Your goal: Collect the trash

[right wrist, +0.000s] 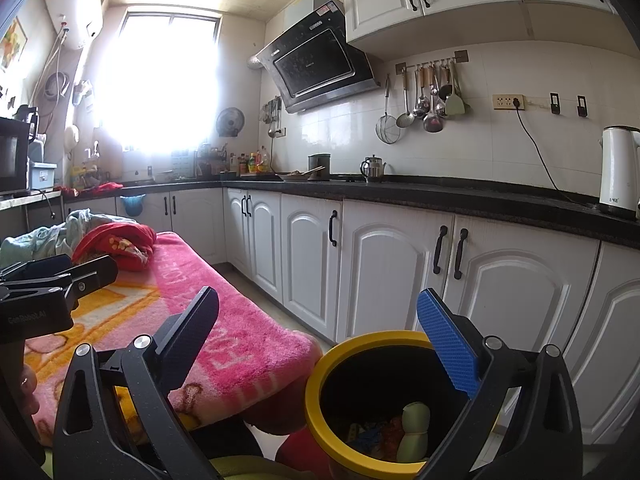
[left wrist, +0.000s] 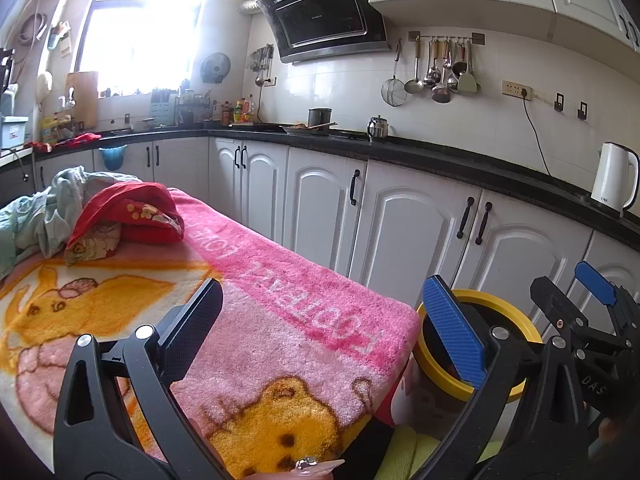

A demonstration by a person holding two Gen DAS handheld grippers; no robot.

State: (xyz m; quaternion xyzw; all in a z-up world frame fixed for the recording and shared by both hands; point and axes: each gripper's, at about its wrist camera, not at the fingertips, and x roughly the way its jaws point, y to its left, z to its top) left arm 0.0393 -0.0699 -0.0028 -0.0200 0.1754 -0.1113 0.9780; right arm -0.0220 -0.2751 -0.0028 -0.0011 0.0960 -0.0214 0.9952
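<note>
Right gripper [right wrist: 320,344] w/ fingers apart, nothing held, above yellow-rimmed bin [right wrist: 320,384]; trash [right wrist: 414,432] lies inside. Left gripper [left wrist: 324,328] also apart, over pink blanket [left wrist: 288,320] beside bin.

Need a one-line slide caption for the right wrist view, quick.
Open right gripper poised over the yellow-rimmed trash bin, litter already inside, beside the pink blanket-covered table in a white-cabinet kitchen.
</note>
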